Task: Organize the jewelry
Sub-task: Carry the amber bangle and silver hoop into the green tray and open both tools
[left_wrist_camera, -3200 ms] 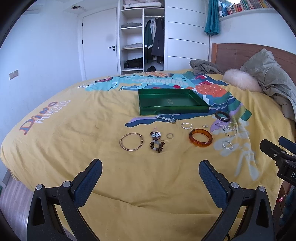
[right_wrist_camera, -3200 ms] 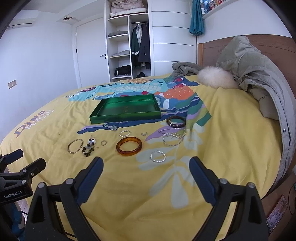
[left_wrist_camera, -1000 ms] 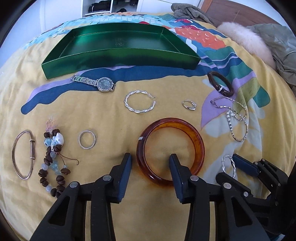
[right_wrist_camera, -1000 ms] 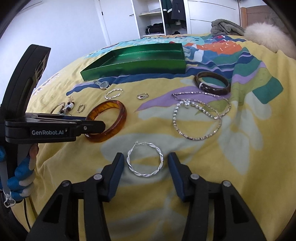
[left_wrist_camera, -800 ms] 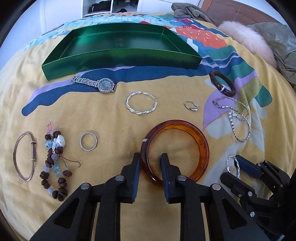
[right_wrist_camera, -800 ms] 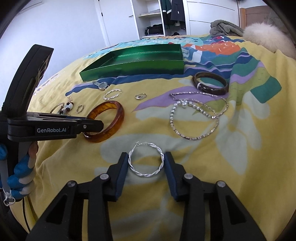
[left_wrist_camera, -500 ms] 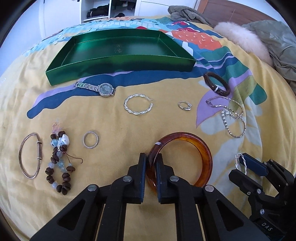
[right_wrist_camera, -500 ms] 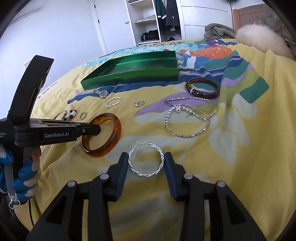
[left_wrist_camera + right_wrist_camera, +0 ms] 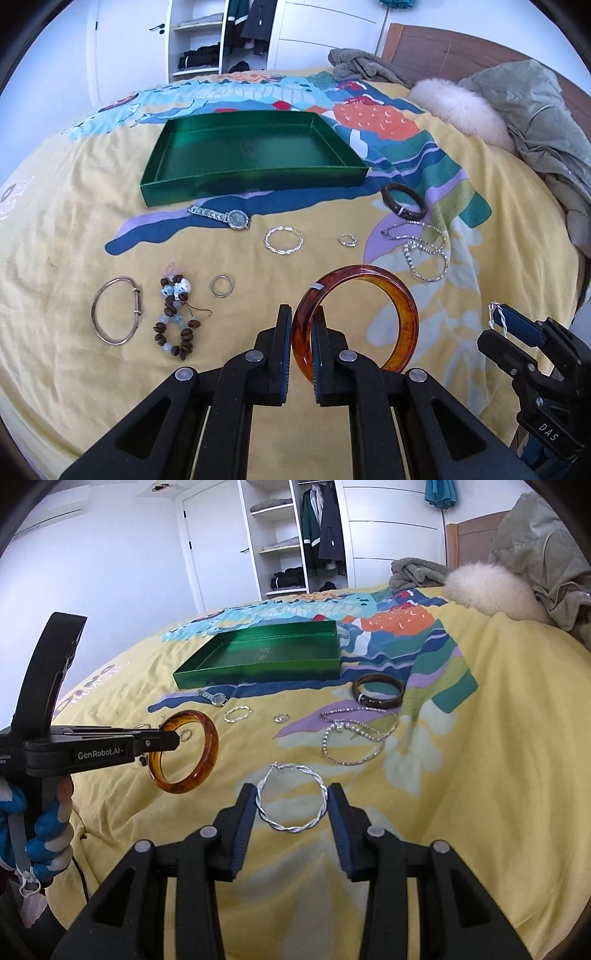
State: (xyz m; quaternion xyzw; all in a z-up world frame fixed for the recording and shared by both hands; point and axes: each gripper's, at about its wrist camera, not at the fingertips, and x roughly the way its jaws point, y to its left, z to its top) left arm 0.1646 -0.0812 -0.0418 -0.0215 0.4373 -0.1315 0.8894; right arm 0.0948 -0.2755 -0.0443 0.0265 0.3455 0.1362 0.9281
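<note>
Amber bangle (image 9: 400, 301) newly off bedspread (image 9: 66, 229)

both tongs (image 9: 301, 328) (image 9: 291, 803) clamped, raised

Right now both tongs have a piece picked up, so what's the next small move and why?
Probably carry both forward over the green tray and release there. The left tongs pinch the amber bangle clear of the bedspread, the right tongs hold the twisted silver hoop across its width, and the tray sits empty just beyond the other jewelry.
</note>
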